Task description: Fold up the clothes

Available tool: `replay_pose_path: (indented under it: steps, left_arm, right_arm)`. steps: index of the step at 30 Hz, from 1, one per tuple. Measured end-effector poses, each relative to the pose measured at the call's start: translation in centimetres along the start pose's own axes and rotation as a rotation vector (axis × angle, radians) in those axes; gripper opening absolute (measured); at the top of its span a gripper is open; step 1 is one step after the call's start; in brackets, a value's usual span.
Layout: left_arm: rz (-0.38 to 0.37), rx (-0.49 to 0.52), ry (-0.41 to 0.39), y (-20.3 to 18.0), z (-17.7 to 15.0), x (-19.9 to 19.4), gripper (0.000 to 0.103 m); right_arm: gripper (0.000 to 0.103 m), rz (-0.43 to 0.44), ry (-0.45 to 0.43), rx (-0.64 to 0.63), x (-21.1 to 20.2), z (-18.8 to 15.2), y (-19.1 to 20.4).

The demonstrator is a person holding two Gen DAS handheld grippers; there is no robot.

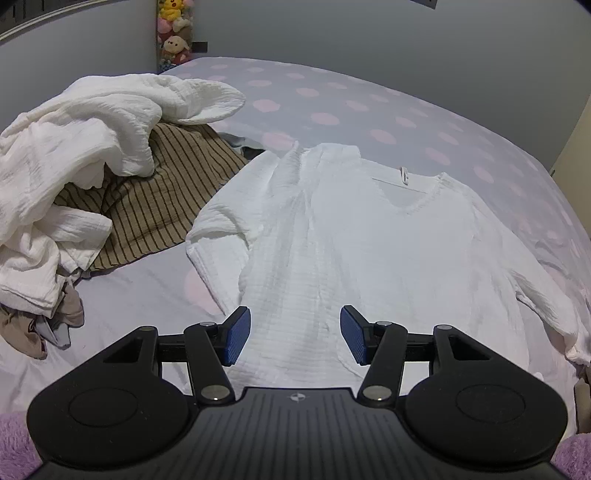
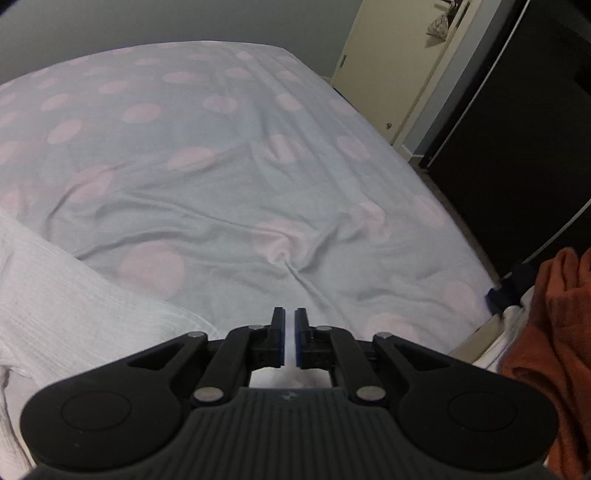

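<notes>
White crinkled cotton: one shirt (image 1: 332,236) lies spread on the bed (image 1: 424,122), neck away from the left gripper (image 1: 295,336), one sleeve folded in across its left side, the other trailing off to the right. The left gripper hangs over the shirt's hem with its two blue pads (image 1: 236,334) spread wide apart, nothing between them.

To the left sits one pile: a second white garment (image 1: 85,140), rumpled, heaped on top of a brown striped cloth (image 1: 162,195). Two smaller scraps, one beige (image 1: 22,328) and one pale blue, poke out beneath the pile's near edge. In the far corner, by the wall, stands a stack of plush toys (image 1: 173,33); I count at least three.

The right gripper (image 2: 290,339) is over bare sheet (image 2: 221,166), grey with pink dots and creased into a pucker just ahead of it. Its two fingers are drawn nearly together with only a thin slit showing, and no cloth is caught in it. A corner of the white shirt (image 2: 62,310) shows at that view's lower left. At the far right edge hangs one rust-orange cloth (image 2: 554,332), off the bed, and beyond it is a cream door (image 2: 388,55).
</notes>
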State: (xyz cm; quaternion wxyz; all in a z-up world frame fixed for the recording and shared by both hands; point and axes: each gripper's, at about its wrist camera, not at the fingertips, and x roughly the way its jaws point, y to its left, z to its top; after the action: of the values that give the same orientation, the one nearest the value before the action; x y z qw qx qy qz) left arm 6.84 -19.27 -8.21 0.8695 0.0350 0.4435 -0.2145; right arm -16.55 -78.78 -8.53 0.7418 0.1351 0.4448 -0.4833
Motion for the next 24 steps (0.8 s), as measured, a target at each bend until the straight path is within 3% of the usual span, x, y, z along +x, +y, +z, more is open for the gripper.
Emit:
replay_pose_path:
  steps: [3,6,8,17,20,24]
  left_arm:
    - [-0.003,-0.004,-0.001,0.2,0.2,-0.1,0.052]
    - [-0.004,-0.001,-0.009,0.5,0.5,-0.3,0.052]
    - [-0.008,-0.009,-0.019,0.8,0.7,-0.6,0.052]
    - [-0.02,0.043,-0.088,3.3,2.6,-3.5,0.056]
    - [-0.02,0.053,-0.08,5.2,3.7,-3.5,0.057]
    - [-0.032,0.049,-0.025,7.8,4.6,-1.7,0.057]
  right_arm:
    - [0.024,0.047,-0.013,0.02,-0.5,-0.7,0.1]
    - [0.03,0.136,-0.038,-0.006,-2.1,-2.2,1.4]
    - [0.039,0.22,-0.048,-0.011,-3.8,-3.5,2.5]
    - [0.054,0.591,-0.055,-0.042,-11.6,-11.2,8.2]
    - [0.057,0.644,-0.069,-0.052,-13.8,-13.9,9.0]
    - [0.06,0.583,-0.172,-0.081,-15.9,-17.6,9.5]
